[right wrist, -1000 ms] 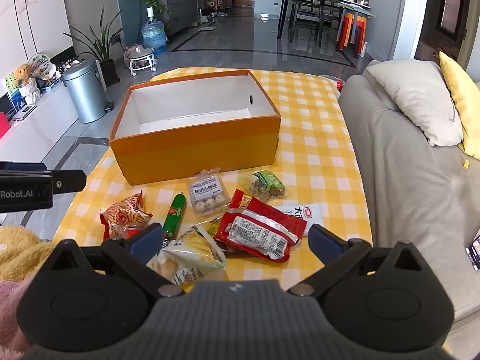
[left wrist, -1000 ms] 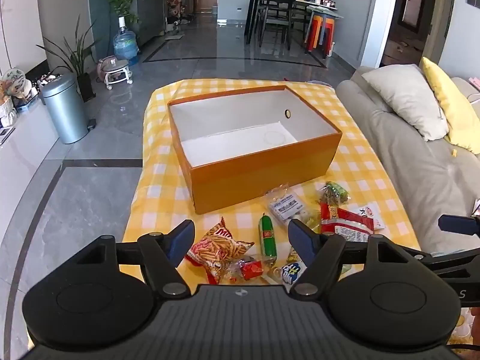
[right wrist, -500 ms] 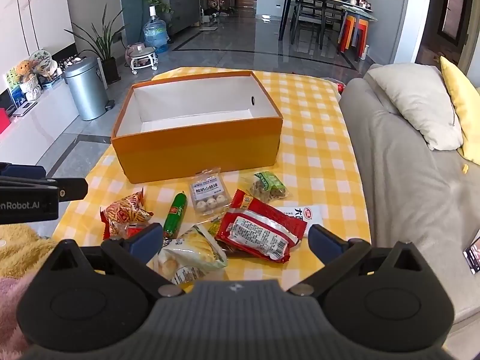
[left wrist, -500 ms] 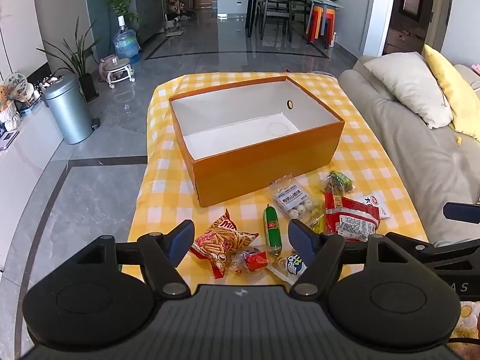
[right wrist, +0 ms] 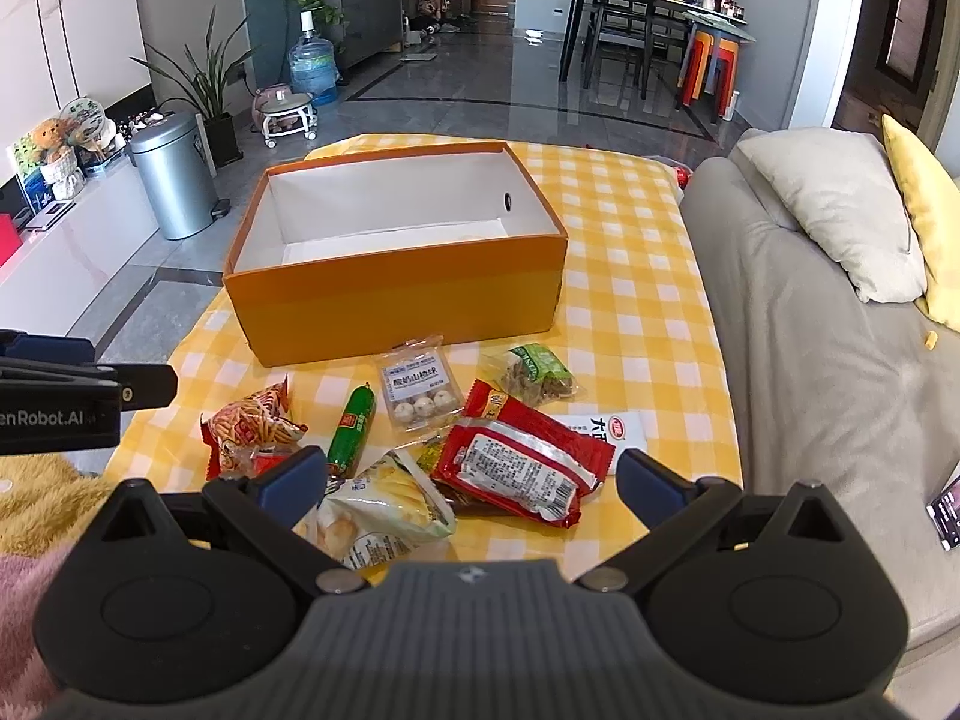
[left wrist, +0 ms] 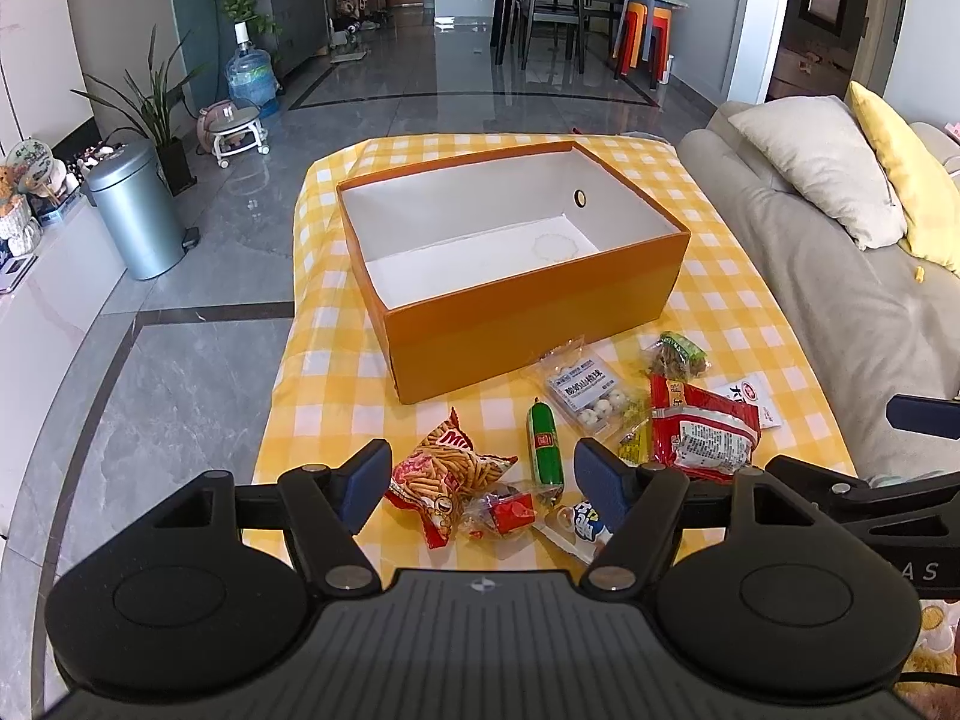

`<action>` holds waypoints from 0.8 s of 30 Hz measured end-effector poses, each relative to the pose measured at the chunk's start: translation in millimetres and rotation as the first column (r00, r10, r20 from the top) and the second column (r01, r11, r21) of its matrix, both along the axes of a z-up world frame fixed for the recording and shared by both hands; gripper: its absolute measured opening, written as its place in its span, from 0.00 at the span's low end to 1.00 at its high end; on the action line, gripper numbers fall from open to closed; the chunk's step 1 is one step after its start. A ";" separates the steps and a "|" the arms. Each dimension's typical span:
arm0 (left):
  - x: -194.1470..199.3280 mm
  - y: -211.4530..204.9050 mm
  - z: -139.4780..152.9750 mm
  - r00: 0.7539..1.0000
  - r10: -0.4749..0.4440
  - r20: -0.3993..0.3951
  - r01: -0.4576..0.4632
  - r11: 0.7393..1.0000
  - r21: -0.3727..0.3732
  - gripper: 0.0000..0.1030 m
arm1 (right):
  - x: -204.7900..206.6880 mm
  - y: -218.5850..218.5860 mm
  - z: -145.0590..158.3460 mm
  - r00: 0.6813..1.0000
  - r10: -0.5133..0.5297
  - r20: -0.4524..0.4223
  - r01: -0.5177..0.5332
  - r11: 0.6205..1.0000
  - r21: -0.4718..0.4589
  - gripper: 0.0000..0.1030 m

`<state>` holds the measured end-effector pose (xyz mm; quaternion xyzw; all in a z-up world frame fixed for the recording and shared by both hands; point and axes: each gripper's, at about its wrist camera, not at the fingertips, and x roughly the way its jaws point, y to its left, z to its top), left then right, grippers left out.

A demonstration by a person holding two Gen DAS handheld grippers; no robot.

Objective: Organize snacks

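Here the desk [left wrist: 336, 276], under a yellow-and-white checked cloth, fills the middle of both views, and its left edge drops straight to bare grey floor [left wrist: 180, 372], open all the way to a steel bin [left wrist: 135, 213] at the left. Its right edge runs just beside a grey sofa [right wrist: 798, 348], leaving no gap for passing on that side.

An orange box [left wrist: 528, 312] sits at centre frame, open-topped, white inside and holding nothing. Below it in the frame the snacks lie in a loose cluster near the desk's near edge: a chip bag [left wrist: 447, 474], a green sausage stick [left wrist: 545, 441], a clear pack of white balls [right wrist: 419, 387], a big red packet [right wrist: 522, 468], a small green packet [right wrist: 540, 372] and a pale yellow bag [right wrist: 384, 510].

The left tongs [left wrist: 480, 480] stand wide above the chip bag, having just narrowed slightly, gripping nothing. The right tongs [right wrist: 468, 480] stand wide over the red packet and yellow bag, also holding nothing.
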<state>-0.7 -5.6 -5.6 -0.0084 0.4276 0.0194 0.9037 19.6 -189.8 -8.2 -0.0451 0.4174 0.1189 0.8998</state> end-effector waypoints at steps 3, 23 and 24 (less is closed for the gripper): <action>0.2 -0.4 -0.6 1.000 0.000 -0.003 0.000 1.000 0.003 0.80 | 0.2 0.5 -0.7 1.000 0.000 -0.001 0.000 1.000 0.001 0.96; 0.0 -5.4 -3.9 1.000 -0.011 -0.026 0.011 1.000 0.004 0.78 | -0.9 -0.3 -3.4 1.000 -0.005 -0.008 0.005 1.000 0.004 0.96; -0.2 -5.4 -4.2 1.000 -0.012 -0.027 0.012 1.000 0.004 0.78 | -1.1 -0.1 -3.6 1.000 -0.004 -0.009 0.004 1.000 0.004 0.96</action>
